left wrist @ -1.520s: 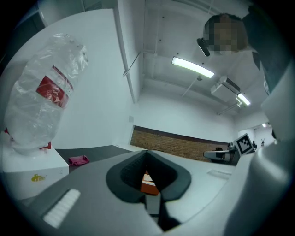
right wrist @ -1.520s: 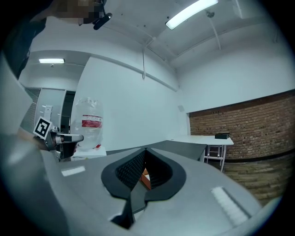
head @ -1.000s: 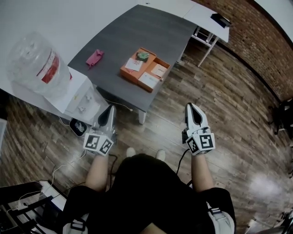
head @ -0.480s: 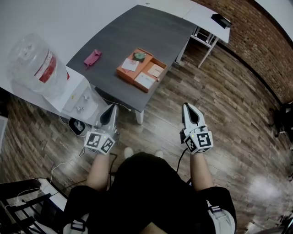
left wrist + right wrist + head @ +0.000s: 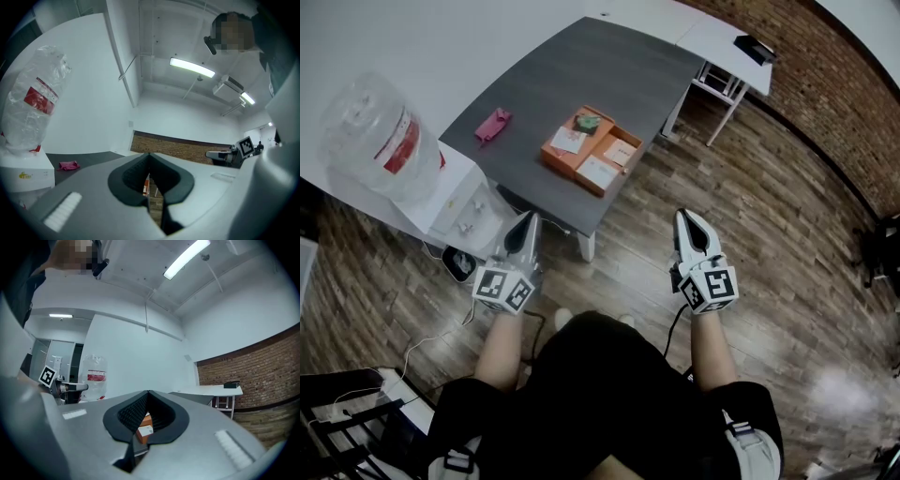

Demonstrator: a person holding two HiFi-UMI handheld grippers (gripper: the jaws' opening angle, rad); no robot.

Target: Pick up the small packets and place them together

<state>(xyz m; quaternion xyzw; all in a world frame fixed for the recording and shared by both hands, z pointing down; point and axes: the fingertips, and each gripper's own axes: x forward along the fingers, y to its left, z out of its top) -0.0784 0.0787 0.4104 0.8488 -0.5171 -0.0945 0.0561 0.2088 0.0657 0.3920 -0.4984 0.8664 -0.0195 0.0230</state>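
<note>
Left gripper (image 5: pixel 149 155) jaws are seen shut tip to tip, nothing clamped; same for the right gripper (image 5: pixel 148 393), jaws together and empty. Both are held out level above the wood floor (image 5: pixel 769 234), side by side and well apart, pointed toward the dark desk (image 5: pixel 581 66) but short of its near edge. The small packets (image 5: pixel 599 172) are located inside an orange box (image 5: pixel 565 169) near the desk's near corner, laid flat in its compartments, with a green item (image 5: pixel 588 120) at the far end. A pink object (image 5: pixel 492 125) is seen to the left of the box, apart from it. A clear water bottle (image 5: pixel 370 136) is mounted on a white dispenser (image 5: pixel 459 202) just left of the desk. No contact with any packet.
</note>
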